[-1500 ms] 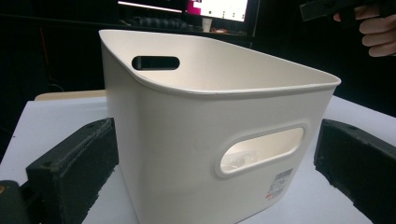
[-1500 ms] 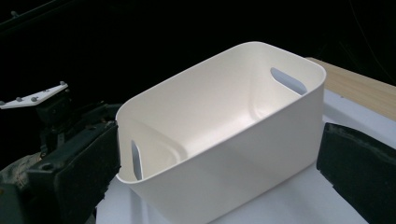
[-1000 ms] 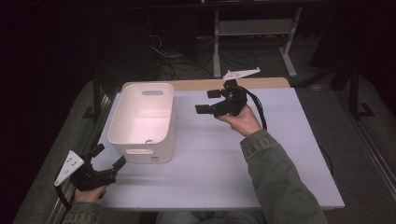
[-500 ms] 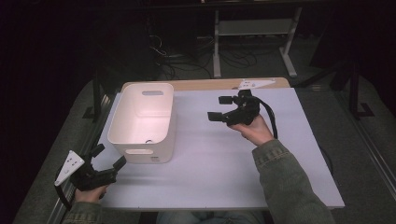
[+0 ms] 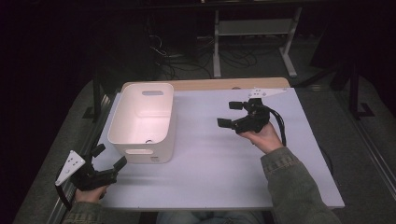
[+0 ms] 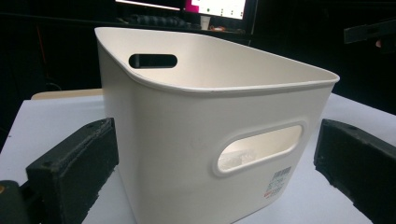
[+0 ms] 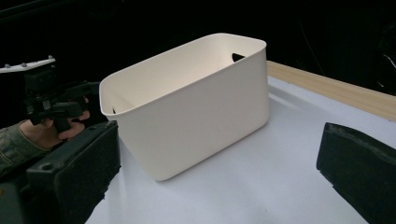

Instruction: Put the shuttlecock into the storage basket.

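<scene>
White plastic bin (image 5: 144, 122) standing upright on the worktop (image 5: 219, 163), left of middle, untouched. Right gripper (image 5: 239, 117) drawn back and rightward from where it was a second ago, fingers wide apart, empty. Left gripper (image 5: 106, 163) parked unmoved just beside the bin's near corner, likewise spread. Probably a release or a reset.

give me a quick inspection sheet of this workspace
surface: white table, wooden strip along its far edge
job's things: white bin upright at left, handle slots in its end walls, barcode label by the near slot
clutter: nothing seen
grippers: left gripper open at the near left corner; right gripper open, facing the bin; both hold nothing
cables: black cable trailing from the right gripper
surroundings: dark room, metal stand behind
</scene>
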The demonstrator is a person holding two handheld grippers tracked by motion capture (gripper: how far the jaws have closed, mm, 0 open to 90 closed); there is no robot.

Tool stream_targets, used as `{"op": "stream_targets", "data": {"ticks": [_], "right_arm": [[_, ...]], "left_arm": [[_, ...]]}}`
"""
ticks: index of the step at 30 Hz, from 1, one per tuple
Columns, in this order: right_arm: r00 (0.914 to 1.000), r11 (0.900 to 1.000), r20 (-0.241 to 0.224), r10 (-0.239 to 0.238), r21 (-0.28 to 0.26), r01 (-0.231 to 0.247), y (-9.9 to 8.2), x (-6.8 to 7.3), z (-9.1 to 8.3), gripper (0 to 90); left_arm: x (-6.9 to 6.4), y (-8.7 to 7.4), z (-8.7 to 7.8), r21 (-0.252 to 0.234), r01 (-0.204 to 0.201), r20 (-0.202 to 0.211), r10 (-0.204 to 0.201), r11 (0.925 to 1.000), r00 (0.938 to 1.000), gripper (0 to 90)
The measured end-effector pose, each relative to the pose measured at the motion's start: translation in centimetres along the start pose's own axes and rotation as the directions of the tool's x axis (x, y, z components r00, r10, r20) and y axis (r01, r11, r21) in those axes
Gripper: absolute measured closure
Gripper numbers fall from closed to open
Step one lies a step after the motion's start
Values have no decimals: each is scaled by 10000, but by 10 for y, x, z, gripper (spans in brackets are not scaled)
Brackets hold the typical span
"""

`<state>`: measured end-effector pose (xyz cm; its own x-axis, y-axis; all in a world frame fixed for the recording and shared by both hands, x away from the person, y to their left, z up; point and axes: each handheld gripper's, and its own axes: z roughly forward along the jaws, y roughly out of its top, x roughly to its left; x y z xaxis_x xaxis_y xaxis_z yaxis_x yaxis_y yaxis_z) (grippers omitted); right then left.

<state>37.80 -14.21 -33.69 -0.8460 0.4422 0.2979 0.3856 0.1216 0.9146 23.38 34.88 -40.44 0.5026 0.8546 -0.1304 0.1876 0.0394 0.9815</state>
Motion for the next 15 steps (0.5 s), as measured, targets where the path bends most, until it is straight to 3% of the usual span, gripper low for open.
{"op": "stream_targets", "data": {"ticks": [10, 15], "right_arm": [[9982, 9997, 594, -17, -236, 31, -14, -2, -17, 0], [9977, 9996, 681, -5, -294, 26, -24, -3, -25, 0]], "left_arm": [[0, 0, 0, 7, 9, -8, -9, 10000, 10000, 0], [1, 0, -1, -33, -5, -34, 5, 10000, 10000, 0]]}}
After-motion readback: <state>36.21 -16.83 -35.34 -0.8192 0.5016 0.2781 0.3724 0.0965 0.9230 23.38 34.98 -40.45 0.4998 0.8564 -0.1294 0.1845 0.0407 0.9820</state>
